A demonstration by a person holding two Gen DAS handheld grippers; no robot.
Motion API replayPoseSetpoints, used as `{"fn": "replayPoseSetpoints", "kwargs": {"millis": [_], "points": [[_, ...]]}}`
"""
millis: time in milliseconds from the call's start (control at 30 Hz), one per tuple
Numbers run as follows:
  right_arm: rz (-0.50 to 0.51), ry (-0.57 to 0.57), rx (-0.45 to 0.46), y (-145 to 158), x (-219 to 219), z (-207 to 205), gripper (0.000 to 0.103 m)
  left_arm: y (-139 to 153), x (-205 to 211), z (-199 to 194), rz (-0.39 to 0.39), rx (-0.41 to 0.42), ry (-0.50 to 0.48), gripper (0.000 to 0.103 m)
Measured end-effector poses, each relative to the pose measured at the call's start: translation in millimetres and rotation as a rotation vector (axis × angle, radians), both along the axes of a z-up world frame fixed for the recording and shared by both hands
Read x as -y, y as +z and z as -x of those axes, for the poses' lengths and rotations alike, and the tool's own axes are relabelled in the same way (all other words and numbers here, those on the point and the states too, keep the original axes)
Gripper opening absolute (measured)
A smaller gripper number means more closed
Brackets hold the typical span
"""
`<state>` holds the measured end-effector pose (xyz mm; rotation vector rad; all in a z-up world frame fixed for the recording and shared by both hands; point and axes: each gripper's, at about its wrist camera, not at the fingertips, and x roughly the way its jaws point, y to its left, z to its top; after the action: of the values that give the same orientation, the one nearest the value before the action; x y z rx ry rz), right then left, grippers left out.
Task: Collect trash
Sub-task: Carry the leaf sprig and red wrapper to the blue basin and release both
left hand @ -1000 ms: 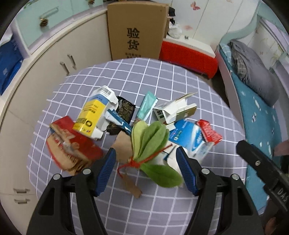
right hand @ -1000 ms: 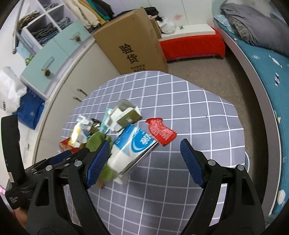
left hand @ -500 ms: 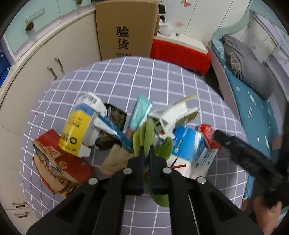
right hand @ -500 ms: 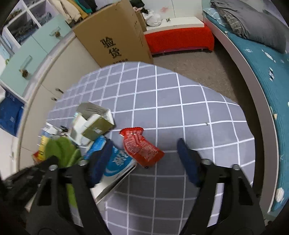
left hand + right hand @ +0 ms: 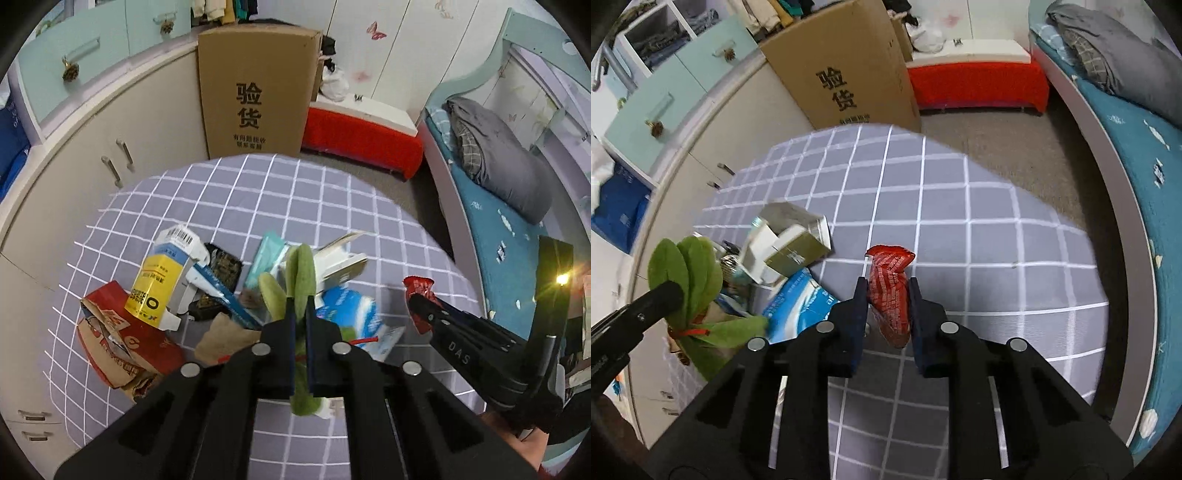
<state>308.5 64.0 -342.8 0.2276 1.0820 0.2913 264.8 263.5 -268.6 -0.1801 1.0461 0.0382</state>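
My left gripper is shut on a bundle of green leaves tied with red string, held above the trash pile. The leaves also show at the left of the right wrist view. My right gripper is shut on a red snack wrapper; the wrapper also shows in the left wrist view. On the checked tablecloth lie a yellow and white carton, a red paper bag, a blue tissue pack, a white open box and a teal sachet.
A tall cardboard box stands beyond the table's far edge. White cabinets curve along the left. A red bench and a bed with a grey pillow are on the right. Carpet floor lies between table and bed.
My left gripper closed on the green leaves and lifted them. My right gripper moved over to the red wrapper and closed on it.
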Motion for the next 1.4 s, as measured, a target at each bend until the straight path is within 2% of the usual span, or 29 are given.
{"fn": "replayPoseSetpoints", "kwargs": {"millis": [167,333,567,733,1033,1400], "points": [[-0.045,-0.011,0.052,41.7,30.1,15.9,0.021,33.5,32.3,10.7,0.010,0.057,-0.025,0.004],[-0.089,-0.033,0.112,90.2,80.6,45.7,0.021,71.8,81.0,26.8,0.041,0.118,-0.066,0.004],[-0.103,-0.099,0.168,136.2,160.6,102.3,0.021,107.0,179.8,52.9,0.045,0.178,-0.195,0.004],[-0.106,-0.161,0.185,148.5,214.0,134.6,0.021,115.9,241.1,67.5,0.072,0.181,-0.284,0.004],[-0.114,-0.248,0.216,160.2,272.4,170.3,0.021,116.9,322.8,90.2,0.034,0.189,-0.410,0.005],[-0.121,-0.272,0.245,159.0,289.2,176.4,0.024,116.3,348.9,91.6,-0.013,0.184,-0.449,0.005]]}}
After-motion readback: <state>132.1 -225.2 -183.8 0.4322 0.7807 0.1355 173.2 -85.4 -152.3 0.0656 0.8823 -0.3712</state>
